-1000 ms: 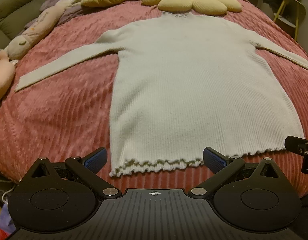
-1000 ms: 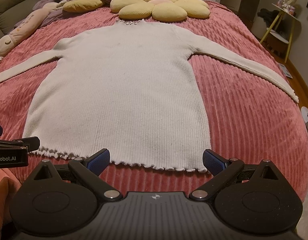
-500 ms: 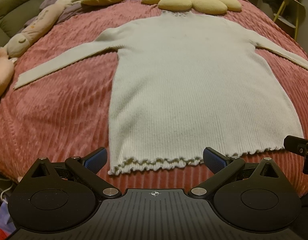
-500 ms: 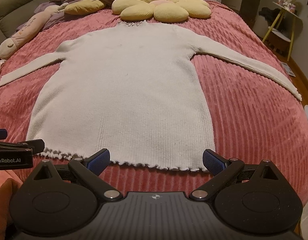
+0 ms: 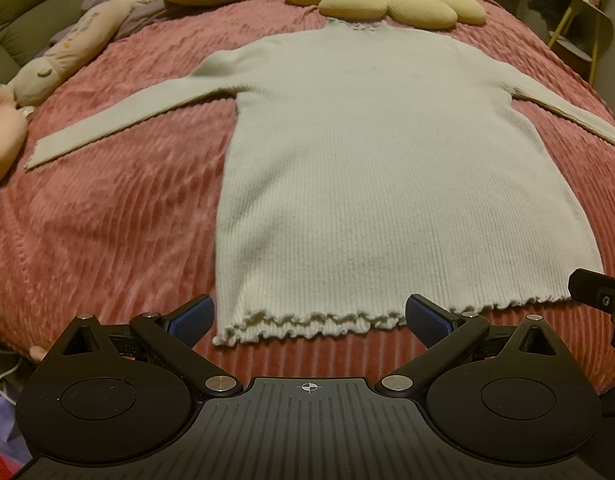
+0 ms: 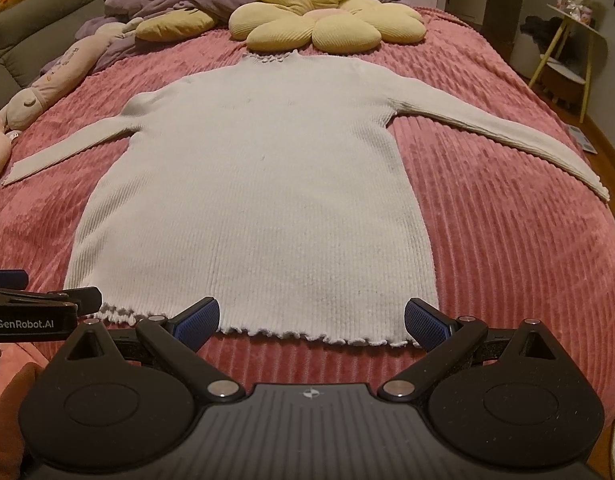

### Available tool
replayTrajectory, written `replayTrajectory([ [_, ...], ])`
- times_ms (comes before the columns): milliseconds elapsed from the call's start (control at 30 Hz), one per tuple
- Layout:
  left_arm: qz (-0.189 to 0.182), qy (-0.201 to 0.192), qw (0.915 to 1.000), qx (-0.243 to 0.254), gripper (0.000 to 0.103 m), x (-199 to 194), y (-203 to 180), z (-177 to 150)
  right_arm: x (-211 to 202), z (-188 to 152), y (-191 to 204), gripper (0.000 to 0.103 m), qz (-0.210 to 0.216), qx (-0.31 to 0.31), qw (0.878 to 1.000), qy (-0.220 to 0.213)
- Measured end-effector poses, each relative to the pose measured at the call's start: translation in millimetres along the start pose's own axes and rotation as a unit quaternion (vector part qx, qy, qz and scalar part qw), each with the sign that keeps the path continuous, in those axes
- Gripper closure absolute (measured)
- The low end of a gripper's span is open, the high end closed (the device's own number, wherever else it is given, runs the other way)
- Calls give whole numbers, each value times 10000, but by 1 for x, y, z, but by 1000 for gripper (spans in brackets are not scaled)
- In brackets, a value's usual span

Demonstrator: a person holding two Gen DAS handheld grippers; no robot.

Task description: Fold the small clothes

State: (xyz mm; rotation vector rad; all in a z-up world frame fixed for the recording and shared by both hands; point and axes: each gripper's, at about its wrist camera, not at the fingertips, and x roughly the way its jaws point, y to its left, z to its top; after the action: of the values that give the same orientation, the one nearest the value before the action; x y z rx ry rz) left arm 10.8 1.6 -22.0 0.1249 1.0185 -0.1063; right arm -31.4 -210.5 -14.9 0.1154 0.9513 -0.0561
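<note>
Sweater (image 5: 391, 168) lies flat on the bed (image 5: 107, 216), sleeves out, collar at the flower pillow (image 6: 327, 20) | left tool (image 5: 309, 316) and right tool (image 6: 311, 318), both spread wide and empty, edge slightly closer to its hem | folding not yet begun.

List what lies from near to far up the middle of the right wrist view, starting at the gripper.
Right gripper, open → ruffled hem → sweater body → frilled collar → yellow flower cushion → purple bedding.
</note>
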Motion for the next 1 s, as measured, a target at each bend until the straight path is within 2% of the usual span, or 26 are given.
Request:
replayTrajectory([
  [1000,-48,92,9999,-42,0,7,-2,4,1,-4,-2,4,291,-28,9992,-258],
])
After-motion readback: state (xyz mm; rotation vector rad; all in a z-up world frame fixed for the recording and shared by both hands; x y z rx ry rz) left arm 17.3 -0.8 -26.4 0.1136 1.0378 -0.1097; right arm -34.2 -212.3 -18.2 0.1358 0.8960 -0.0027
